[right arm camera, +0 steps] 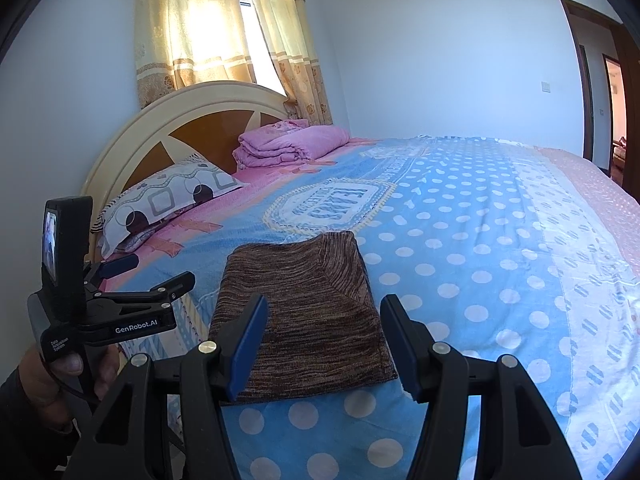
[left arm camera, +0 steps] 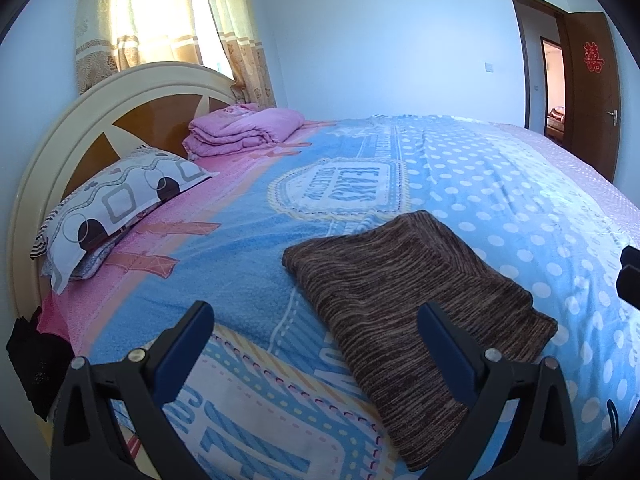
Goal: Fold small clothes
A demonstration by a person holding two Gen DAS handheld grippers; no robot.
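A brown striped knit garment [left arm camera: 404, 304] lies folded flat into a rectangle on the blue patterned bedspread [left arm camera: 248, 276]. It also shows in the right wrist view [right arm camera: 304, 316]. My left gripper [left arm camera: 316, 320] is open and empty, held just above the bed to the near left of the garment. It also shows from the side in the right wrist view [right arm camera: 156, 272]. My right gripper [right arm camera: 324, 312] is open and empty, hovering over the garment's near edge without touching it.
A patterned pillow [left arm camera: 116, 208] and a folded pink quilt [left arm camera: 244, 130] lie at the headboard [left arm camera: 64, 136]. A curtained window [right arm camera: 224, 36] is behind it. A brown door [left arm camera: 592, 92] stands open at the far right. Dark cloth [left arm camera: 32, 364] hangs off the bed's left edge.
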